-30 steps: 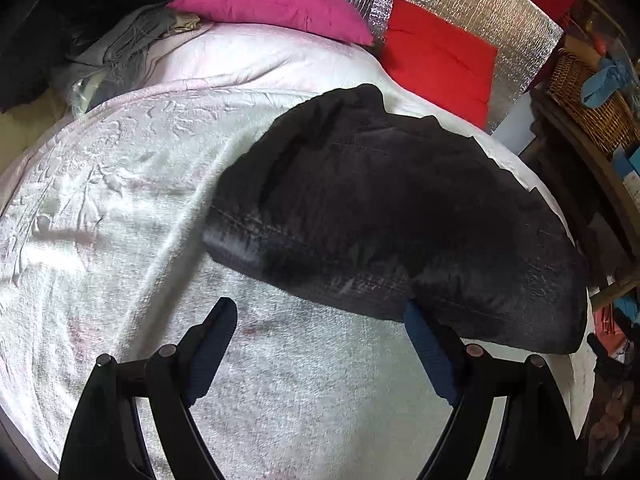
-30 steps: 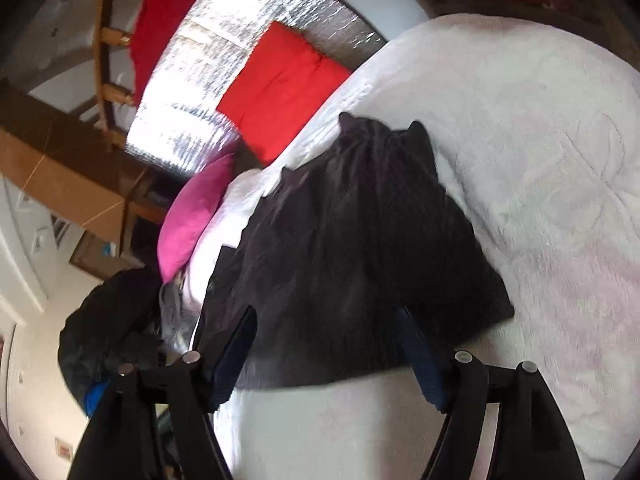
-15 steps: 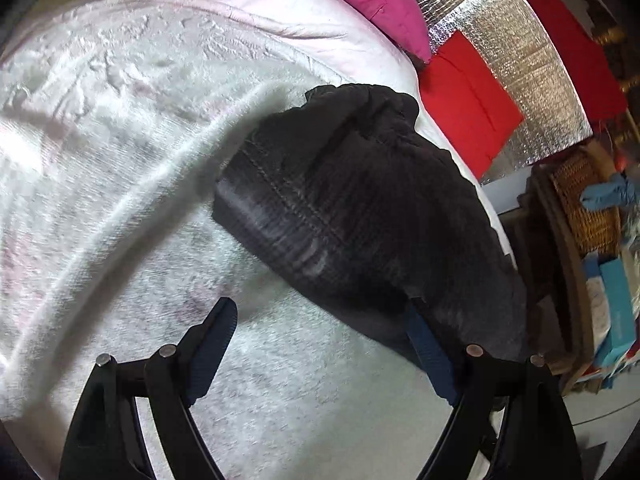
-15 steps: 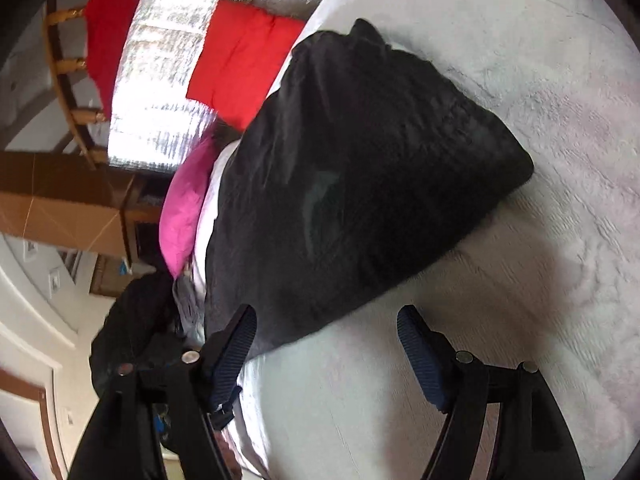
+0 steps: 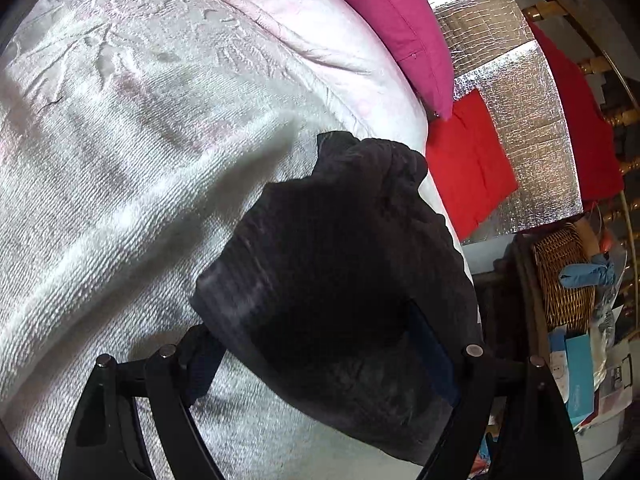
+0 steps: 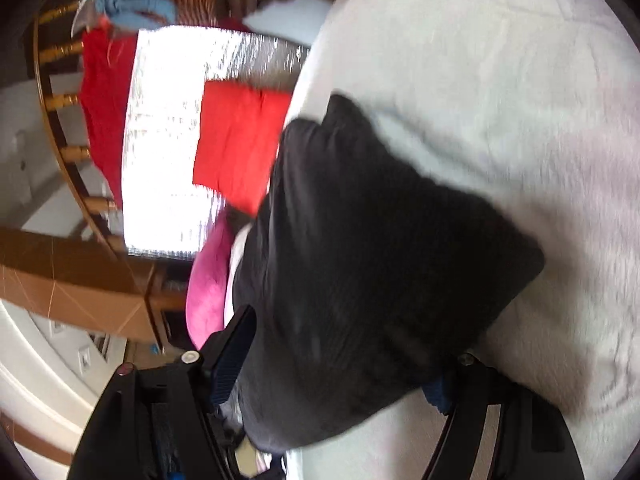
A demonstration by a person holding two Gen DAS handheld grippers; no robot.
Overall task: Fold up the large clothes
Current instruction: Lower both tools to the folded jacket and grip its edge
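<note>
A black garment [image 5: 340, 260] lies bunched on the white textured bedspread [image 5: 120, 160]. In the left wrist view its near corner reaches in between the blue-padded fingers of my left gripper [image 5: 320, 348], which is open wide and low over the bed; the cloth covers the left fingertip. The right wrist view is blurred. There the same black garment [image 6: 380, 248] fills the middle over the bedspread [image 6: 500, 80], and its near edge lies between the fingers of my right gripper [image 6: 336, 364], also open. The cloth hides most of the right finger.
A pink pillow [image 5: 396, 28], a red cushion [image 5: 468, 176] and a silver foil panel [image 5: 516, 92] stand at the bed's far side. A wicker basket [image 5: 560, 276] and boxes sit off the bed's right edge. A wooden chair [image 6: 68, 100] holds red cloth.
Both grippers rolled and sank toward the garment. Its near edge, earlier just ahead of the fingertips, now lies between the jaws in both views. Jaw openings look the same.
</note>
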